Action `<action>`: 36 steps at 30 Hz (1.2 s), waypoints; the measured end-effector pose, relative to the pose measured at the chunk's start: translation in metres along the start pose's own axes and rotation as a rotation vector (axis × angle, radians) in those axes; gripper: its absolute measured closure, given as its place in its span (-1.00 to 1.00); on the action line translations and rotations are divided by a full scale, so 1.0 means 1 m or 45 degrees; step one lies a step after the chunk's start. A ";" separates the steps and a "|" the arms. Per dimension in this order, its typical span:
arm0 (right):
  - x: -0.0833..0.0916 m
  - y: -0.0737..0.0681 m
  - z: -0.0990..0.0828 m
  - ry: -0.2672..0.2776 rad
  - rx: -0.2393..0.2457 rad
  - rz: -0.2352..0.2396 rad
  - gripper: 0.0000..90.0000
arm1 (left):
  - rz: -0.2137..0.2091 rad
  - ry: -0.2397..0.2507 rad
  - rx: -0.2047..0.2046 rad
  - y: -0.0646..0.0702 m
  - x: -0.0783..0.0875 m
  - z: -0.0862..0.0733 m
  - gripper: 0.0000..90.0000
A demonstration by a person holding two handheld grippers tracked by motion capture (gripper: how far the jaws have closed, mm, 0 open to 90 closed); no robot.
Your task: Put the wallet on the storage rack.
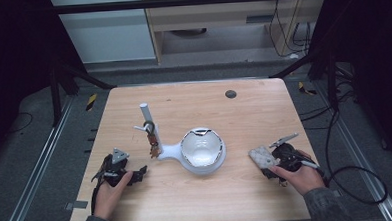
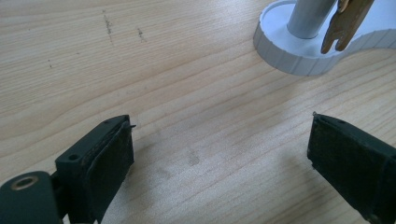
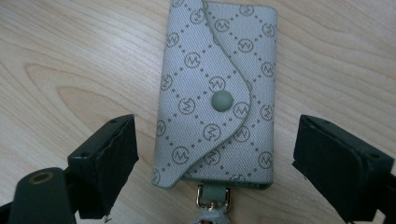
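The right gripper (image 3: 215, 154) hangs just over the table with its two black jaws spread apart, the grey-green key case (image 3: 217, 93) lying flat on the wood between them. A gap shows on each side between the pads and the case, so nothing is clamped. The case bears a repeated round monogram in a diamond grid, its curved flap is fastened with a round snap, and a small metal clasp hangs from its near end. In the high view the same key case (image 1: 262, 157) lies near the right edge of the wooden table (image 1: 248, 198), just ahead of the right hand (image 1: 303, 178).

The left gripper (image 2: 219, 154) is released too, its jaws wide apart above bare wood. Ahead of it stands a white stand (image 2: 299, 51) with a round ribbed base and a grey post, from which brass-coloured keys (image 2: 345, 23) hang. In the high view that stand (image 1: 168, 150) joins a white bowl (image 1: 202, 150) at the table's middle.
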State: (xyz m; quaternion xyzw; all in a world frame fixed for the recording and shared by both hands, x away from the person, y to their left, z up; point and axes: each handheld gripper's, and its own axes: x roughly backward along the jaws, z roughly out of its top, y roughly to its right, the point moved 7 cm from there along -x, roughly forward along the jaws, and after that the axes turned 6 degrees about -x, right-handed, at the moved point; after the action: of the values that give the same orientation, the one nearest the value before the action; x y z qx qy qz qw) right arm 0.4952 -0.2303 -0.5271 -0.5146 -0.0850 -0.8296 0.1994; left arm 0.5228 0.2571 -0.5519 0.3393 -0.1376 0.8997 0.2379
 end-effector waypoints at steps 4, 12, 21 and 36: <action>-0.004 0.002 -0.003 -0.001 -0.015 0.002 -0.65 | -0.002 -0.020 -0.016 0.001 -0.002 -0.002 -0.85; -0.010 0.002 -0.005 -0.001 -0.021 0.004 -0.57 | -0.003 -0.030 -0.028 0.003 -0.003 -0.003 -0.87; -0.013 0.001 -0.006 -0.010 -0.006 -0.003 -0.43 | -0.003 -0.026 -0.029 0.003 -0.003 -0.003 -0.89; -0.012 0.000 -0.003 -0.114 0.033 -0.021 -0.35 | -0.005 -0.028 -0.028 0.004 -0.003 -0.003 -0.91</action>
State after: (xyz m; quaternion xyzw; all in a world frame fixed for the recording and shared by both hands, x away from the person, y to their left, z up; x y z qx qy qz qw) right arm 0.4972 -0.2286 -0.5388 -0.5477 -0.1087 -0.8063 0.1952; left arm 0.5216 0.2539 -0.5566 0.3465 -0.1496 0.8939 0.2417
